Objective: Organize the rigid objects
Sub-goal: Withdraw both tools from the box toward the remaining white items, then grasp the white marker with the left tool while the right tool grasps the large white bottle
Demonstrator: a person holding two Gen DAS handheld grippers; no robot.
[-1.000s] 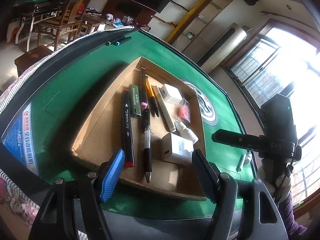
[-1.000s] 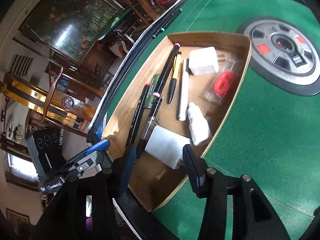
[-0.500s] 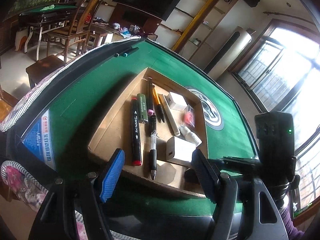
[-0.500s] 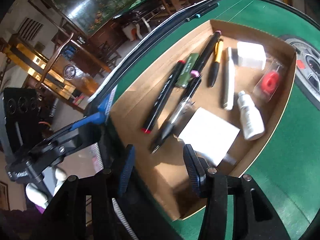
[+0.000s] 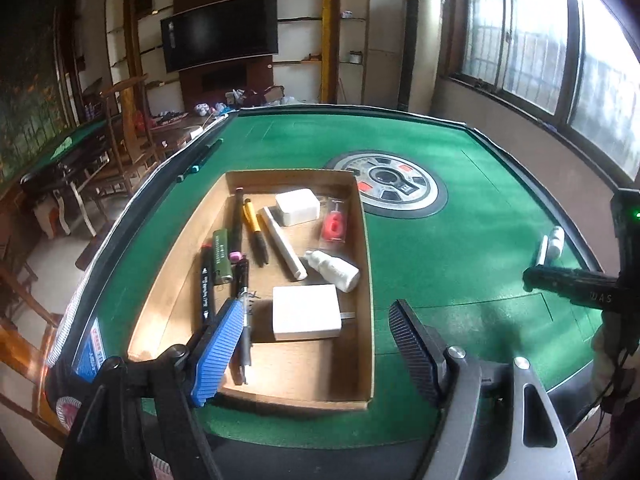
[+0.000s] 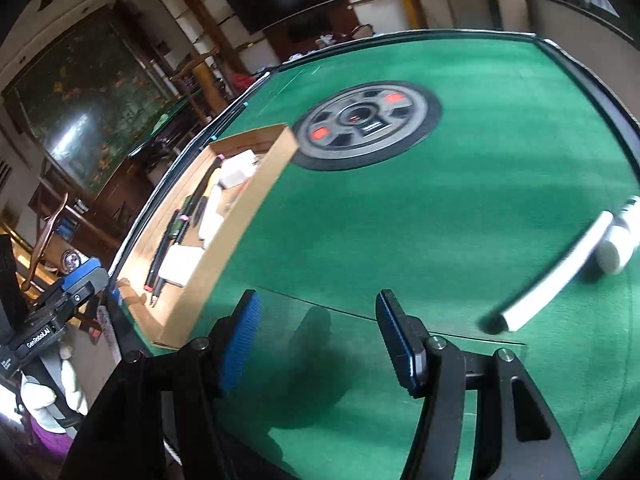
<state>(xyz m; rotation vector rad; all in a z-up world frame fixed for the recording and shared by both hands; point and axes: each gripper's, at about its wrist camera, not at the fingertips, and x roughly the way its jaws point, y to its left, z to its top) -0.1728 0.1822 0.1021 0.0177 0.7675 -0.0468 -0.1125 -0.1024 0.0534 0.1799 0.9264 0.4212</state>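
While both claws gape empty, left claw body reads "GenRobot.AI"; right claw unlabelled.

Matt green felt table bears a plain brown cardboard tray.

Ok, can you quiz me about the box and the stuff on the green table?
1. True or false: the cardboard box holds a red number six in a clear packet.
2. What lies on the green table right beside the white stick? A) a small white bottle B) a red pen C) a charger
3. Fill in: between the jaws of the right gripper there is ____.

Key: 1 true. 2 A. 3 nothing; its jaws have just been opening, with nothing between them.
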